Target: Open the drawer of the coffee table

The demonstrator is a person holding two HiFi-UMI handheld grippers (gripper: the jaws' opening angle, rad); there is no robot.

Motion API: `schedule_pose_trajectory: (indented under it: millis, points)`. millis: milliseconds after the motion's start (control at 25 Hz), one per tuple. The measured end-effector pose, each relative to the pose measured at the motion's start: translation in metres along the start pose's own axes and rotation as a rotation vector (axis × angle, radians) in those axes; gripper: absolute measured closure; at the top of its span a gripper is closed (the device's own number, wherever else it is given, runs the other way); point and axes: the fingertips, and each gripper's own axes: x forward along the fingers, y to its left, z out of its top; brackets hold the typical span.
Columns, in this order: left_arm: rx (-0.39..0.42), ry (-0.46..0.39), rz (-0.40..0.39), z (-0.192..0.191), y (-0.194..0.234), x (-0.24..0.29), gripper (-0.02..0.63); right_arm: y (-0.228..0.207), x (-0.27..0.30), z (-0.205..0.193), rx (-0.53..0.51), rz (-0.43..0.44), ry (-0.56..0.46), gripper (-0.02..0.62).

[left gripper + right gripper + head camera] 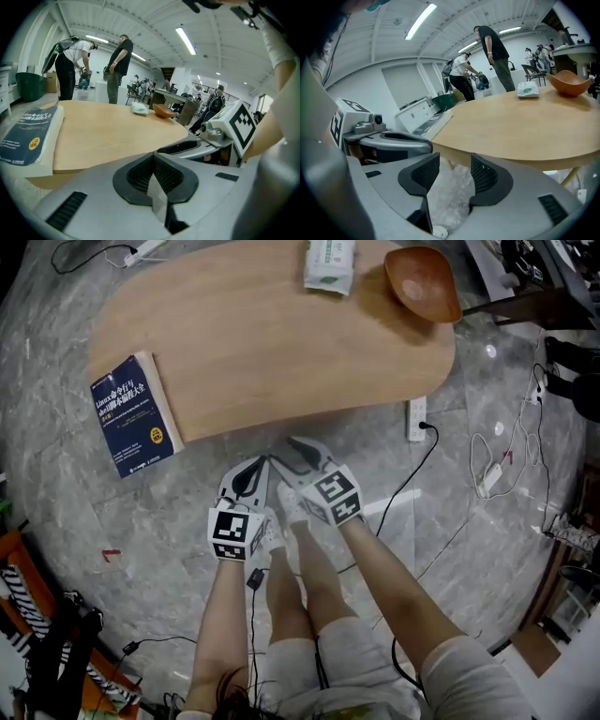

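Far left, a blue book [134,415] lies on the tabletop [272,343], overhanging its near edge. Left tool [249,470]: jaws pressed together, nothing between them; it sits just off the near edge, pointing forward and down at the rim. Right tool [295,450], just beside it and almost touching: jaws spread, empty, with only grey floor [450,197] showing through the gap. Further right and at the far side of the tabletop lie a white pack [329,264] and a wooden bowl [422,281], well apart from both tools. The drawer shows in no view. Judgement: it sits under the tabletop behind the near edge both tools face, and the task is not yet started. Step in hand, as I read it: bring the tools below the rim to find the drawer front. To do it well, lower the right tool until its view shows the handle or lip between the spread pads, then close squarely on it. Pull level and straight back, not upward into the tabletop. Keep the left tool off the book's overhang. It could steady the table edge if the frame slides. Risk: grabbing the tabletop rim instead of the drawer.
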Motion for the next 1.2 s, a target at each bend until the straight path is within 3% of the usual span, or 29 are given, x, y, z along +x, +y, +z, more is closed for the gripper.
schedule_pose_trajectory:
  millis: [760,1200]
  points:
    - [-0.004,0.014,0.002,-0.047,0.028,0.039,0.597,-0.071,0.050,-0.045,0.015,-0.110,0.016,0.360]
    - [0.011,0.027,-0.013,-0.063,0.042,0.056,0.597,-0.087,0.072,-0.052,-0.084,-0.118,-0.010,0.360]
